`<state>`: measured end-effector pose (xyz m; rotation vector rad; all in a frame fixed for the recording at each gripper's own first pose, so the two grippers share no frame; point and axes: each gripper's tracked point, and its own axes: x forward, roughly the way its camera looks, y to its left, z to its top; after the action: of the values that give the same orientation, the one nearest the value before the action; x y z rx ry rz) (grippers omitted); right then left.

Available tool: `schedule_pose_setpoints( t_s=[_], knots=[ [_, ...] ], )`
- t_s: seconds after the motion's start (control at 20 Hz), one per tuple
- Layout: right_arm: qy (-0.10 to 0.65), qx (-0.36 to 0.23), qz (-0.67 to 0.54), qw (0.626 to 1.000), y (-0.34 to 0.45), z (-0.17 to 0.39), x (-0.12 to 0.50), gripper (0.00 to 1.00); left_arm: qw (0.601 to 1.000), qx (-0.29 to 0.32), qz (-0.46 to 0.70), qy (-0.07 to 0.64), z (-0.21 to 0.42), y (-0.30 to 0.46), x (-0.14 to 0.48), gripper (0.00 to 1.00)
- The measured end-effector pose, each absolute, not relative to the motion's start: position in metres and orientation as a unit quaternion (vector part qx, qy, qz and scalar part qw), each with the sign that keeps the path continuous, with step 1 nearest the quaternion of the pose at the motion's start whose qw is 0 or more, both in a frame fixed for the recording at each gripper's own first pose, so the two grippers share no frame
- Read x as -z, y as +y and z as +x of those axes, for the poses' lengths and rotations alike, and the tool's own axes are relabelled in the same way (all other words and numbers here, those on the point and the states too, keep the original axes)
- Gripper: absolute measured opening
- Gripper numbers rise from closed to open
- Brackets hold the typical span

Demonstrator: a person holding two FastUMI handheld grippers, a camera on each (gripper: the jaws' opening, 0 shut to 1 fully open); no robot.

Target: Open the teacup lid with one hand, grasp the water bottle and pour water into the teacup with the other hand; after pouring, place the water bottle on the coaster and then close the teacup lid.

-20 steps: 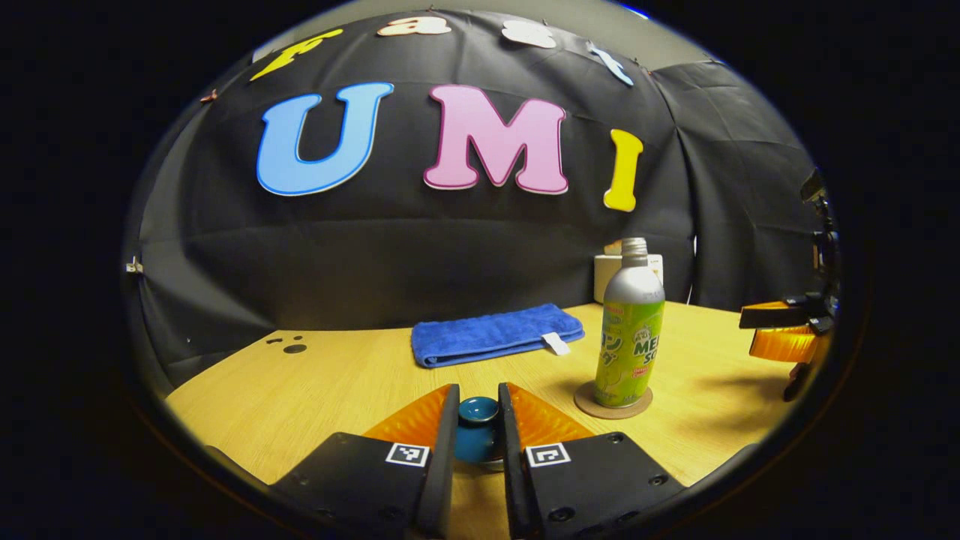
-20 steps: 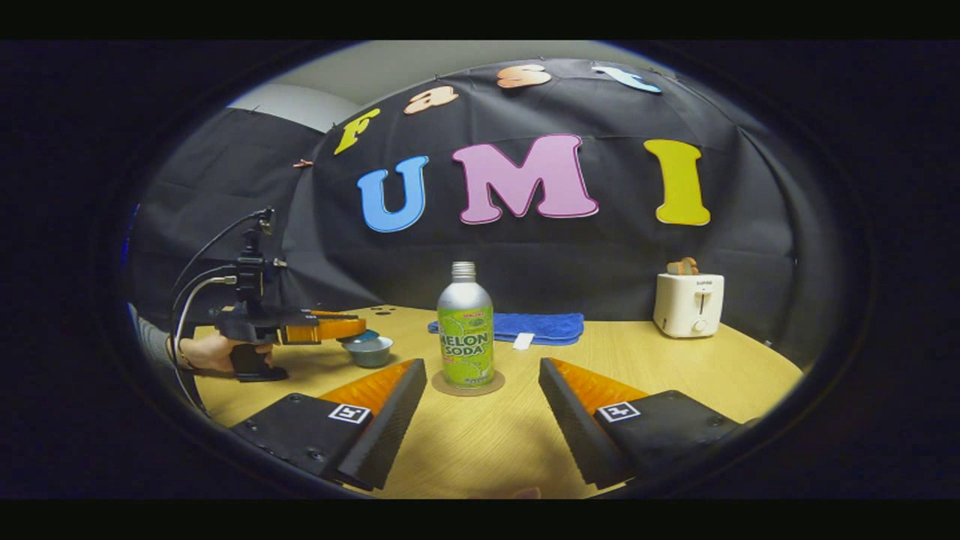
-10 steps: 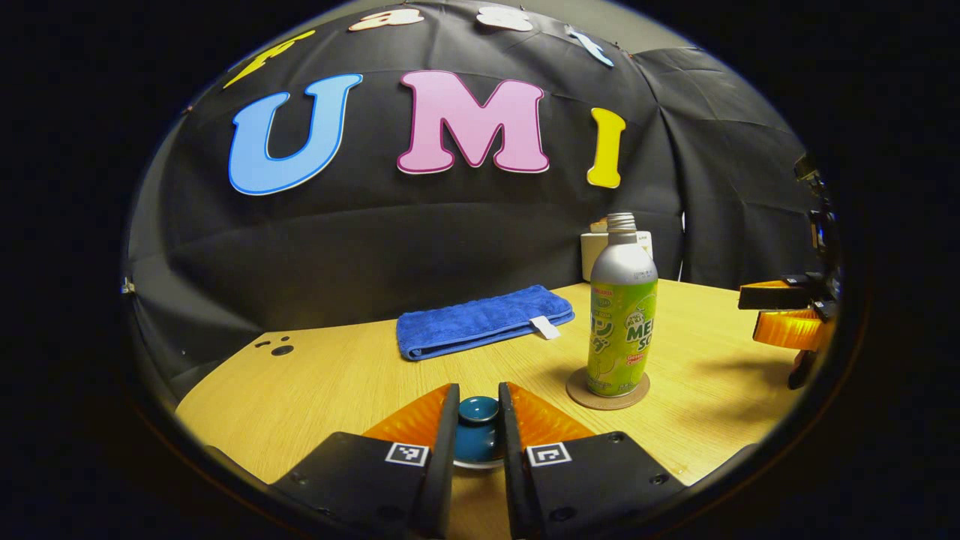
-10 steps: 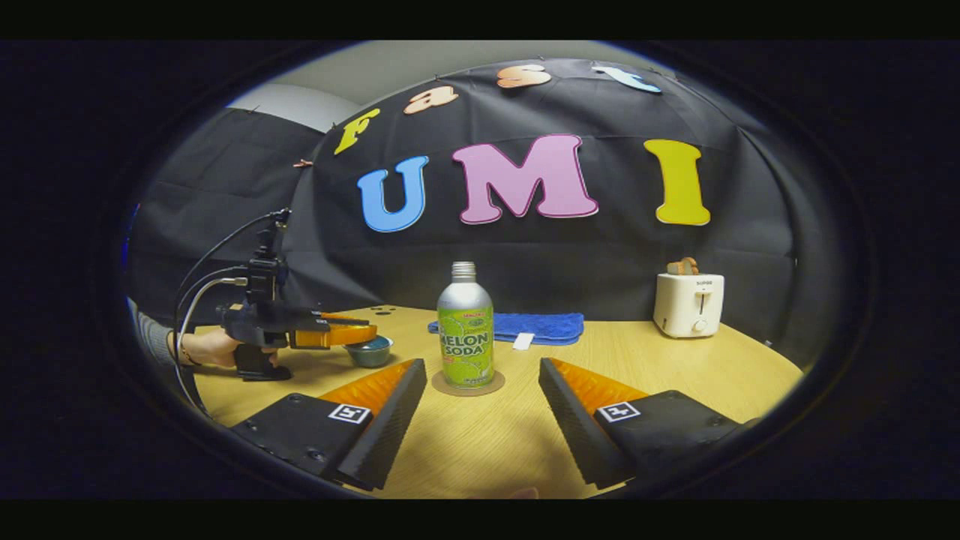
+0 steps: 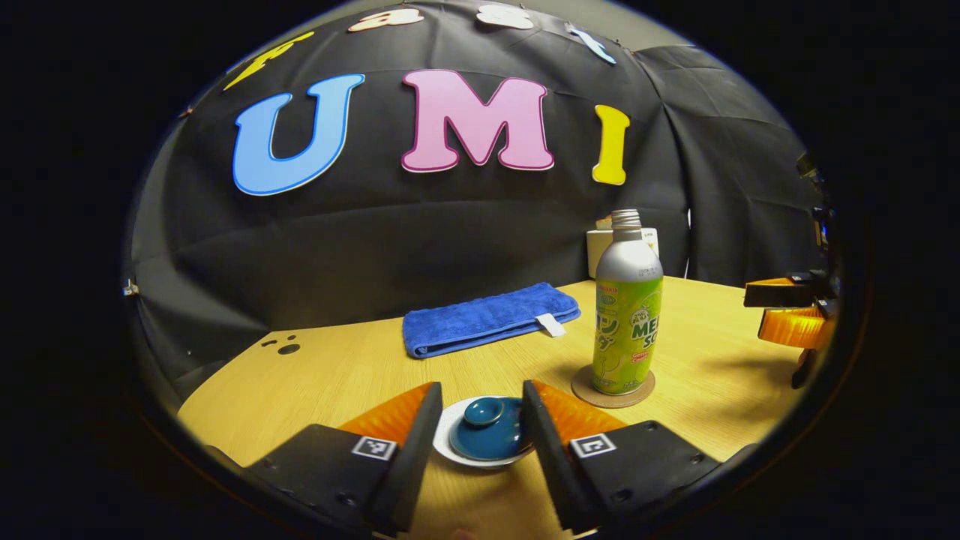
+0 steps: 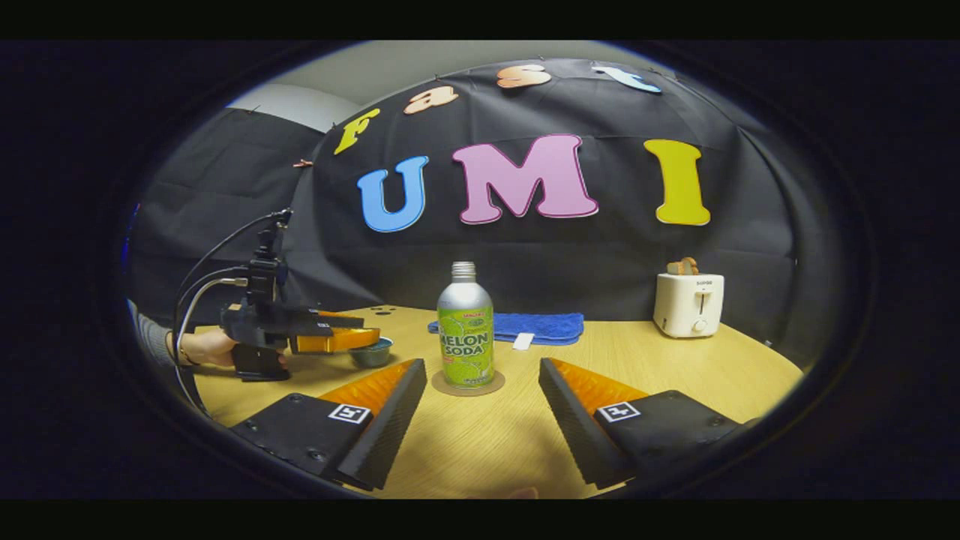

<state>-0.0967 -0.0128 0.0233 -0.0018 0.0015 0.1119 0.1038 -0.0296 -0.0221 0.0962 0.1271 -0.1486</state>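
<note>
Left tongs (image 5: 474, 420) stand apart, one finger on each side of the teacup lid (image 5: 486, 429), neither one touching it. The lid is dark teal with a round knob and sits on the white rim of the teacup (image 5: 457, 453), low and near in the left gripper view. In the right gripper view the same tongs (image 6: 352, 339) appear at the left, held level by a hand (image 6: 202, 349) just over the teacup (image 6: 372, 352), with cables looping up behind. Right tongs (image 6: 480, 409) are wide apart and hold nothing, fingers low over the worktop (image 6: 487, 442), pointed at the water bottle (image 6: 465, 326). The bottle stands upright on a round brown coaster (image 6: 468, 387), silver at shoulder and neck, green label below, no cap visible. Behind it lies a folded blue towel (image 6: 536, 327) near the back edge of the worktop. A white toaster (image 6: 688, 304) stands far right, well apart from the bottle. In the left gripper view the bottle (image 5: 627, 307) and coaster (image 5: 613, 388) sit right of the lid, with the other tongs (image 5: 791, 315) at the right edge.
</note>
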Motion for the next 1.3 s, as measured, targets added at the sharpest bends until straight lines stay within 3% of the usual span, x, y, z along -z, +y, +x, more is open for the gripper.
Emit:
schedule_pose_setpoints(
  t_s=[0.05,0.25,0.3,0.55,1.3],
  knots=[
    [0.001,-0.056,-0.001,0.998,-0.013,-0.097,-0.023,0.94,0.995,0.071,0.038,0.06,0.1,-0.028,0.021,0.82],
    [0.001,-0.056,-0.001,0.998,-0.013,-0.097,-0.023,0.94,0.998,0.052,-0.003,0.044,0.082,-0.021,0.016,0.94],
    [0.001,-0.056,-0.001,0.998,-0.013,-0.097,-0.023,0.9,0.998,0.046,-0.004,0.034,0.076,-0.019,0.013,0.94],
    [0.001,-0.056,-0.001,0.998,-0.013,-0.097,-0.023,0.94,1.0,0.028,0.001,-0.011,0.045,-0.014,0.002,0.94],
    [0.001,-0.056,-0.001,0.998,-0.013,-0.097,-0.023,0.94,1.0,-0.008,0.0,-0.008,0.017,0.006,0.006,0.94]
  ],
)
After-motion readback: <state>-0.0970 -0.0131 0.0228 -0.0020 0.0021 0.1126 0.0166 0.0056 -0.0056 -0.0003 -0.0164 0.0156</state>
